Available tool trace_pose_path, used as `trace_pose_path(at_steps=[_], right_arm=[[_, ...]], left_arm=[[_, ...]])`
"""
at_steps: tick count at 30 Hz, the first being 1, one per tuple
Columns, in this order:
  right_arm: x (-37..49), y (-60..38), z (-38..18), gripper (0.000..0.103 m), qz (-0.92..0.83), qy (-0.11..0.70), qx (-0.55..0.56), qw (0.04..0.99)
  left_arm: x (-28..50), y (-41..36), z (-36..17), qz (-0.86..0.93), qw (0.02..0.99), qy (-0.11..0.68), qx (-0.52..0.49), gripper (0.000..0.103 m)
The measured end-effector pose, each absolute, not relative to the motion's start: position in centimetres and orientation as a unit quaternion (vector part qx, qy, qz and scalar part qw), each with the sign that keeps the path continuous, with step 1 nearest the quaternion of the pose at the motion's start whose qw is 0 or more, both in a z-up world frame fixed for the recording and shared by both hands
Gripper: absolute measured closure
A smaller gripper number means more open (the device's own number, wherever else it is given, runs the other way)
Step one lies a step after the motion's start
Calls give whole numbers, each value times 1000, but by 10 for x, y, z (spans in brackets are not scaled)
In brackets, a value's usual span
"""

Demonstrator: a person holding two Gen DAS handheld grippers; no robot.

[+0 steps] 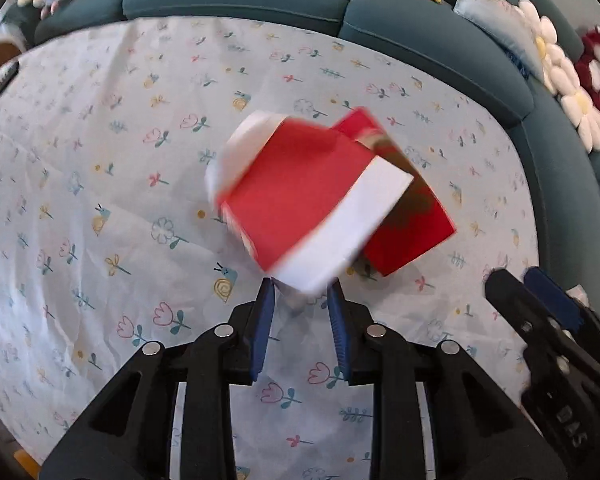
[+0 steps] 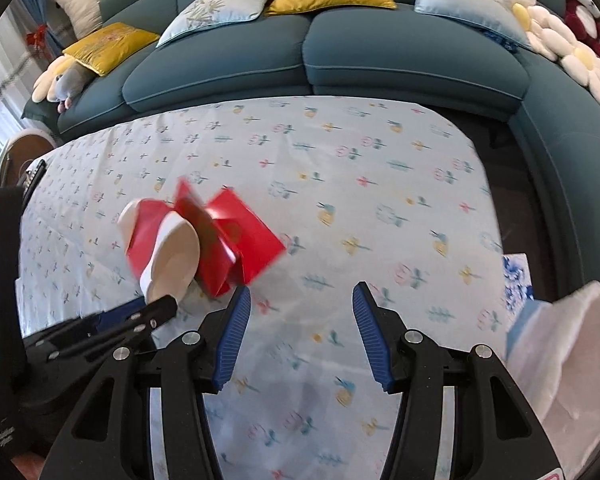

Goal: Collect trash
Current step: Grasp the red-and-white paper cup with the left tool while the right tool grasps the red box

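While the left tool (image 1: 302,294) is closed on the red-and-white cup (image 1: 300,204), the right tool (image 2: 300,300) is held half open and empty; a red carton (image 2: 244,236) is left on the tabletop (image 2: 380,200).

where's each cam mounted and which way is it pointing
Left wrist: on the left gripper, facing steeply down at the red-and-white cup at its blue fingertips; the right gripper shows at the right edge.
Right wrist: on the right gripper, facing down at the floral tablecloth with nothing between its fingers; the left gripper shows lower left.
Shared: cup, red packet, tablecloth, teal sofa.
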State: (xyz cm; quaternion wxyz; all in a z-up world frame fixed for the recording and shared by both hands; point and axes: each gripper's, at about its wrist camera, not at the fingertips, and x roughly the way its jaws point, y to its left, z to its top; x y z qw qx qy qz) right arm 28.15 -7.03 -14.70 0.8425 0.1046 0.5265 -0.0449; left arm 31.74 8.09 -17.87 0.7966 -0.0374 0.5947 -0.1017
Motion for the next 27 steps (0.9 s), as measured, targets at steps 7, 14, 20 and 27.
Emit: trace_pose_path(at_steps=[7, 14, 20, 27], right_arm=[[308, -50, -151, 51, -14, 528, 108, 842], [324, -39, -171, 74, 2, 549, 107, 829], [321, -36, -176, 88, 10, 550, 127, 825], [309, -40, -170, 98, 10, 546, 135, 827]], left_arm=[[323, 103, -182, -87, 802, 588, -59, 91], [327, 110, -181, -86, 807, 580, -72, 78], [335, 112, -184, -62, 815, 568, -93, 71], [338, 104, -184, -69, 819, 563, -92, 100]])
